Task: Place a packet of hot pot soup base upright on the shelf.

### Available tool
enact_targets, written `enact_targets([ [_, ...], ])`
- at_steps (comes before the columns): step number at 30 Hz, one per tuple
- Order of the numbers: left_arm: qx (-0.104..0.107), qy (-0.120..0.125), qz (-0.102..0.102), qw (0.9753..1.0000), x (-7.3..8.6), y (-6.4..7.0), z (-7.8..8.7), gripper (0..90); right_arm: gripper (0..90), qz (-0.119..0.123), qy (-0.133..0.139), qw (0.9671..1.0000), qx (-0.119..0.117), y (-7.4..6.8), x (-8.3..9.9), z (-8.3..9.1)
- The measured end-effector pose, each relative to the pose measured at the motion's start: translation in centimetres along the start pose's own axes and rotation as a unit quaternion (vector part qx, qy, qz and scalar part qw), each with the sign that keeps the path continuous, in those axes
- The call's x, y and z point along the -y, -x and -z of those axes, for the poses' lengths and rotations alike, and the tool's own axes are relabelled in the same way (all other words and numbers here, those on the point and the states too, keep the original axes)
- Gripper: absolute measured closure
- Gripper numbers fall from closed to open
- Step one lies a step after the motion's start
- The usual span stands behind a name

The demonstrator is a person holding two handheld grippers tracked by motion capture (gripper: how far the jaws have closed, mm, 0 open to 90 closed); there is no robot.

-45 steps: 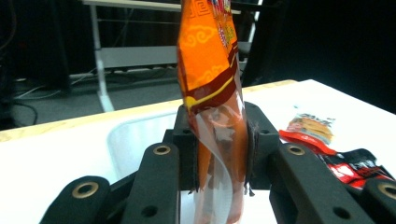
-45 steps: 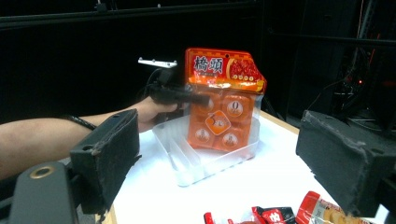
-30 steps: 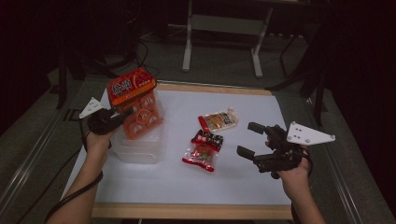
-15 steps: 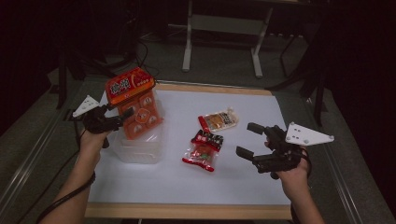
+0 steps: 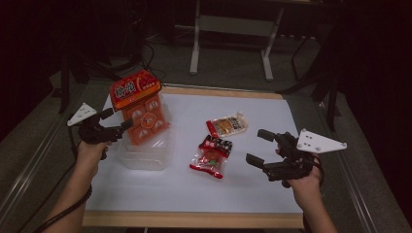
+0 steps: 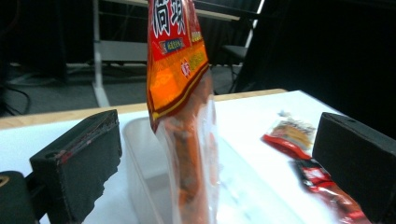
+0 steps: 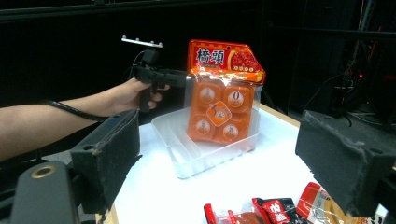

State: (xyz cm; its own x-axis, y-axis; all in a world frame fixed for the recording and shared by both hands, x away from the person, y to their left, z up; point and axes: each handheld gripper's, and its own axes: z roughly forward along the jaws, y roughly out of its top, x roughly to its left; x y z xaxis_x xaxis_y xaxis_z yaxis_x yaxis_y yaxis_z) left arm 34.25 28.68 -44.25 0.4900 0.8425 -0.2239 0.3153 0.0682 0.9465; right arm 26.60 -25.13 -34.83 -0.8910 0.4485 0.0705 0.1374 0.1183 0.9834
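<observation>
Orange snack pack stands on end in the clear tub, both tools spread.

Near right, the right tool [image 5: 265, 148] hovers over the white worktop [image 5: 252, 189], jaws wide apart, gripping nothing. Just left of it lies a red candy packet [image 5: 212, 156], and a little farther a small cracker packet [image 5: 227, 125]. Over on the left, the left tool [image 5: 116, 121] has its jaws apart at the near edge of the orange snack pack [image 5: 140, 107], which stands upright in the clear plastic tub [image 5: 145, 156], its printed header topmost at the far left.
</observation>
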Motion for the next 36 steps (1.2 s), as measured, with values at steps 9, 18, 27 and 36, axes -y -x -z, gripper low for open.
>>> enact_targets([
  [9, 0.008, -0.020, -0.032, 0.9992, 0.4, 1.1, 1.8, 1.6, 14.1, 0.009, -0.001, 1.0000, -0.001, 0.0, 0.3, -0.3],
  [18, 0.043, -0.013, -0.044, 0.9980, 0.7, 3.4, 3.8, 1.5, 14.0, 0.010, -0.006, 0.9999, 0.004, -0.1, 0.7, -0.4],
  [27, 0.087, -0.001, -0.060, 0.9944, 0.3, 6.4, 5.5, 1.4, 13.5, 0.003, -0.012, 0.9999, 0.009, 0.0, 1.1, -0.5],
  [36, 0.136, -0.011, -0.092, 0.9864, 0.7, 10.0, 5.8, 1.1, 13.6, 0.006, -0.026, 0.9995, 0.019, 0.0, 1.7, -0.8],
])
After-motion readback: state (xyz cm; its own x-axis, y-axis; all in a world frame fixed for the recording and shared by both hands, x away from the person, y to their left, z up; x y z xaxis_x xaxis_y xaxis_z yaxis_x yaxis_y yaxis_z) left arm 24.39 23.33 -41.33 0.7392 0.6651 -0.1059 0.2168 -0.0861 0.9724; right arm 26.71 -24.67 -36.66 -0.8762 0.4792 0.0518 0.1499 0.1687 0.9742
